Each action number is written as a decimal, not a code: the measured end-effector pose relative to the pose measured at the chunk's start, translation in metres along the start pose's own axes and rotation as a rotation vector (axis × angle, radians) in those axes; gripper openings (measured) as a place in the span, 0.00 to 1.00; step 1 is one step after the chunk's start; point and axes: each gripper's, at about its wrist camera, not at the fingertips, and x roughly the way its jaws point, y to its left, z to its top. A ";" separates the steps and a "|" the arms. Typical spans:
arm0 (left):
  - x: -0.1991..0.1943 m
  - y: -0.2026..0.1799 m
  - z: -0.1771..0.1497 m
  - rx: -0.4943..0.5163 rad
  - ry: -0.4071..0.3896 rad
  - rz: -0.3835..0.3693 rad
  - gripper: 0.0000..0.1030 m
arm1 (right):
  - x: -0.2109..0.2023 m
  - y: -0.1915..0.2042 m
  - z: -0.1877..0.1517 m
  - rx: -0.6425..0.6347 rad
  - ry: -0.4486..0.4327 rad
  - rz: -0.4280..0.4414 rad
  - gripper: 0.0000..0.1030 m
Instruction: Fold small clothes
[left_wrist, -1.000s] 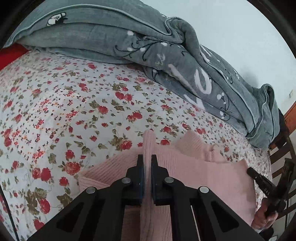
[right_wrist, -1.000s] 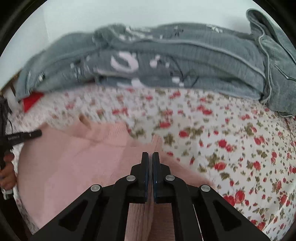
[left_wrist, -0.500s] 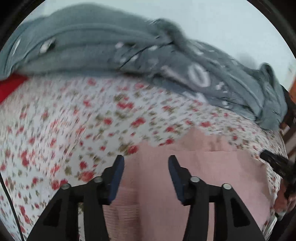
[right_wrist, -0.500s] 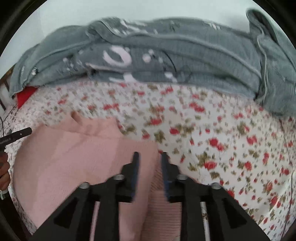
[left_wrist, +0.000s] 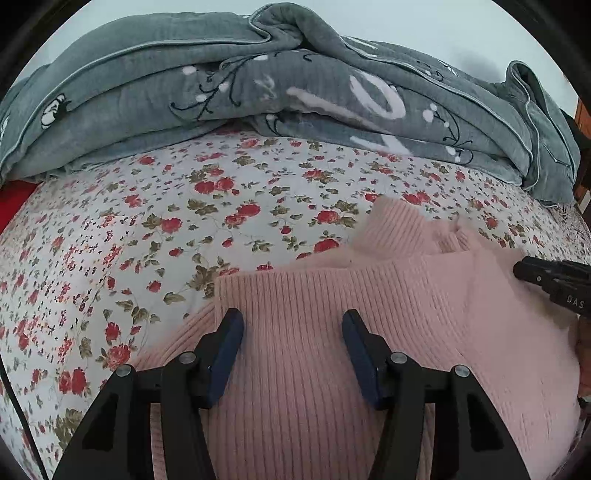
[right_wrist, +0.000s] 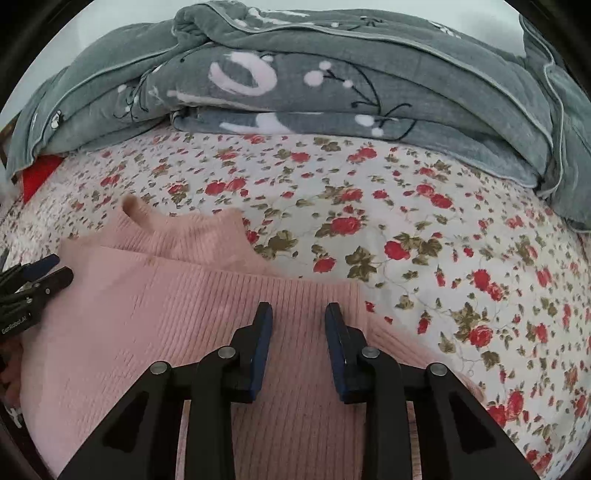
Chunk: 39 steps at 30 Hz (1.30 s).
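A pink ribbed knit sweater (left_wrist: 369, 314) lies folded on the floral bedsheet, its collar pointing toward the blanket. My left gripper (left_wrist: 291, 325) is open and empty, hovering just above the sweater's left part. My right gripper (right_wrist: 297, 314) is open and empty above the sweater (right_wrist: 184, 314) near its right edge. The right gripper also shows at the right edge of the left wrist view (left_wrist: 554, 284), and the left gripper at the left edge of the right wrist view (right_wrist: 33, 284).
A rumpled grey blanket (left_wrist: 295, 85) is piled along the far side of the bed. The white sheet with red flowers (left_wrist: 129, 240) spreads to the left and also shows in the right wrist view (right_wrist: 461, 258). A red item (right_wrist: 37, 177) peeks from under the blanket.
Both grippers were shut on folds of the pink sweater a second ago. Both have opened and let go, and the sweater now lies flat on the bed.
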 end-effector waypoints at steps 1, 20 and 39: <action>-0.004 0.001 0.000 -0.010 -0.005 -0.006 0.53 | -0.002 0.001 0.001 0.002 -0.002 0.005 0.27; -0.089 0.084 -0.115 -0.357 0.009 -0.288 0.62 | -0.102 0.107 -0.098 -0.042 -0.258 0.098 0.45; -0.058 0.063 -0.105 -0.407 -0.034 -0.344 0.61 | -0.074 0.113 -0.111 -0.002 -0.254 0.012 0.47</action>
